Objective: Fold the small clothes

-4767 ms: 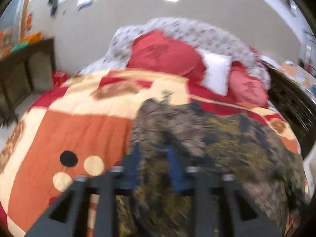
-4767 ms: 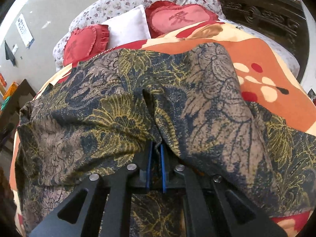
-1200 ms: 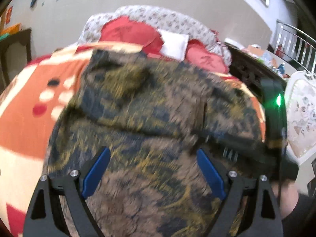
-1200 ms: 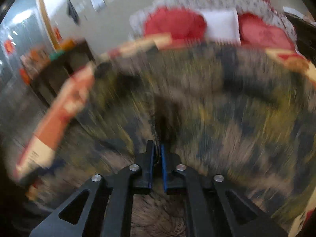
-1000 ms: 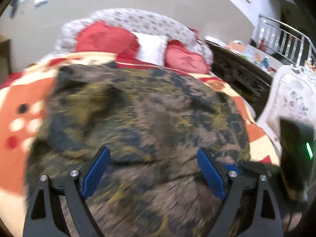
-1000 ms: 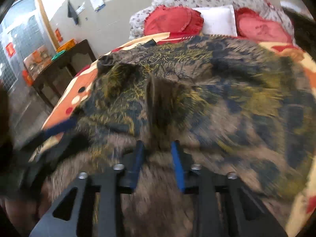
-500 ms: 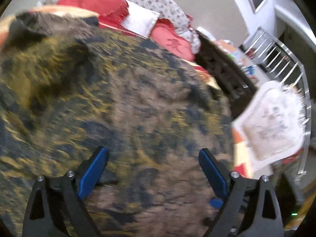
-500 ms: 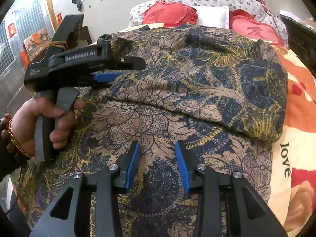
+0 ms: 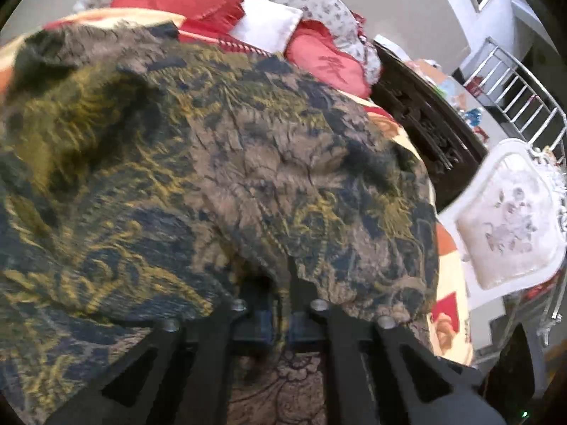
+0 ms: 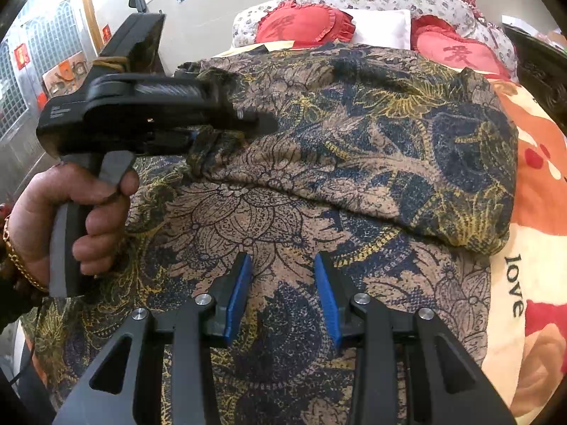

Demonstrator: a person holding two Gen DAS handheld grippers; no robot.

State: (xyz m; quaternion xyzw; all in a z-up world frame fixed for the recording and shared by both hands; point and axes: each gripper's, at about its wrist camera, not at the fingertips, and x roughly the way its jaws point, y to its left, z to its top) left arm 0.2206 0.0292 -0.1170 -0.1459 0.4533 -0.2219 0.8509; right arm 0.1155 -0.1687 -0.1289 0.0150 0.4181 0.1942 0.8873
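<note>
Left gripper (image 10: 198, 134): I've got it clamped on a bunched fold of the garment (image 10: 354, 148).
Right gripper (image 10: 283, 294): mine's released, blue pads (image 10: 237, 297) apart, just above the cloth.
Garment: spread on the bedspread (image 10: 538, 212), top layer folded over, pillows (image 10: 379, 32) beyond.

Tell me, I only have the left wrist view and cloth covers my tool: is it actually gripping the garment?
Observer: Yes. In the right wrist view the left tool is shut on a bunched fold of the patterned garment.
Operator: Is the right tool holding anything?
Observer: No. The right tool is open above the garment's lower layer.
Operator: Anything beside the garment on that side?
Observer: The bedspread shows there, printed with the word "love".
</note>
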